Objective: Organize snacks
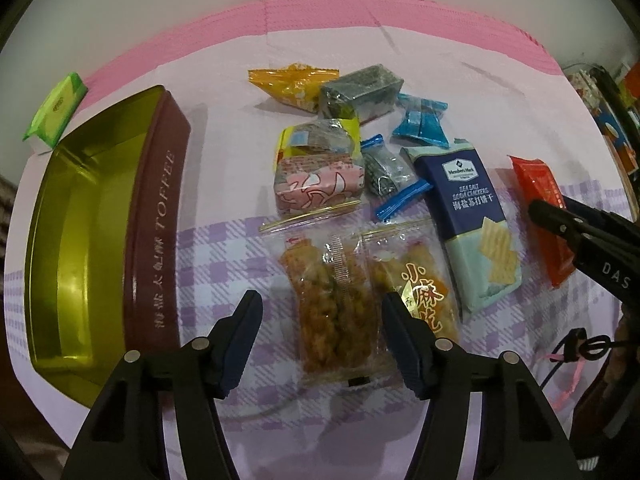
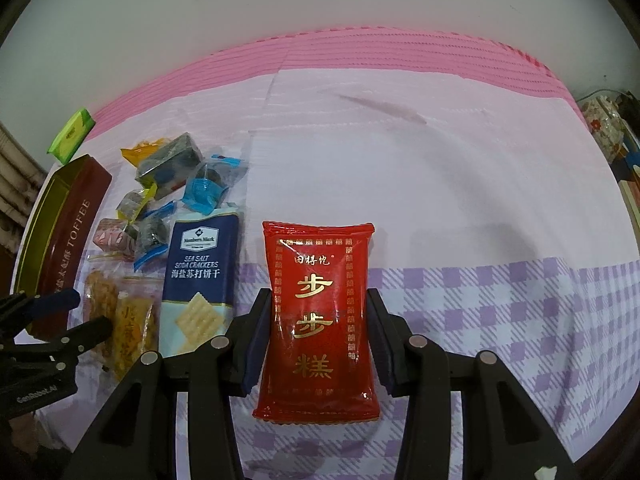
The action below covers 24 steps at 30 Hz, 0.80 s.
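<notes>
An open maroon toffee tin (image 1: 80, 240) with a gold inside stands at the left; it also shows in the right wrist view (image 2: 60, 232). My left gripper (image 1: 320, 320) is open over a clear pack of fried snacks (image 1: 332, 300), a finger on each side. My right gripper (image 2: 318, 320) is open around a red cake packet (image 2: 318, 320) that lies flat on the cloth; the packet also shows in the left wrist view (image 1: 540, 208). A navy soda cracker pack (image 1: 468, 216) lies between the two packs.
A heap of small wrapped snacks lies behind: a yellow one (image 1: 292, 84), a grey one (image 1: 360, 90), blue ones (image 1: 420, 120) and a pink one (image 1: 320, 184). A green packet (image 1: 56, 112) lies behind the tin. Cluttered items (image 2: 608, 128) stand at the right edge.
</notes>
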Motion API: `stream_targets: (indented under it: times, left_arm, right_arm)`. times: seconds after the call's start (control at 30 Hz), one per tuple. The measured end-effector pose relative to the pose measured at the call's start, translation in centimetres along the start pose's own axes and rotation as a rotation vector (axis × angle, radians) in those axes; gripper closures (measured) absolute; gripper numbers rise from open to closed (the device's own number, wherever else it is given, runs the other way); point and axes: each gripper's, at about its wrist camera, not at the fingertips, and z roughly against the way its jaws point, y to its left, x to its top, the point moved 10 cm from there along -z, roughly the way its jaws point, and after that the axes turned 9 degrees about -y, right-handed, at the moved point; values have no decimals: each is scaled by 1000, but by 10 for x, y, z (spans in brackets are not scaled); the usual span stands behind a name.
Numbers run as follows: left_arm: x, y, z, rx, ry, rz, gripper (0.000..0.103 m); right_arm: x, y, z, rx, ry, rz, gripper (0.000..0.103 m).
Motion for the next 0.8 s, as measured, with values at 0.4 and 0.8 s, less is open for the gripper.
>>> stream_targets:
  times: [0.4, 0.8]
  left_arm:
    - [0, 3, -18, -22, 15, 1, 62]
    - [-6, 4, -7, -65, -2, 11, 63]
  right_arm:
    - [-5, -8, -5, -14, 20, -20, 61]
    - [-8, -9, -9, -31, 32, -13, 61]
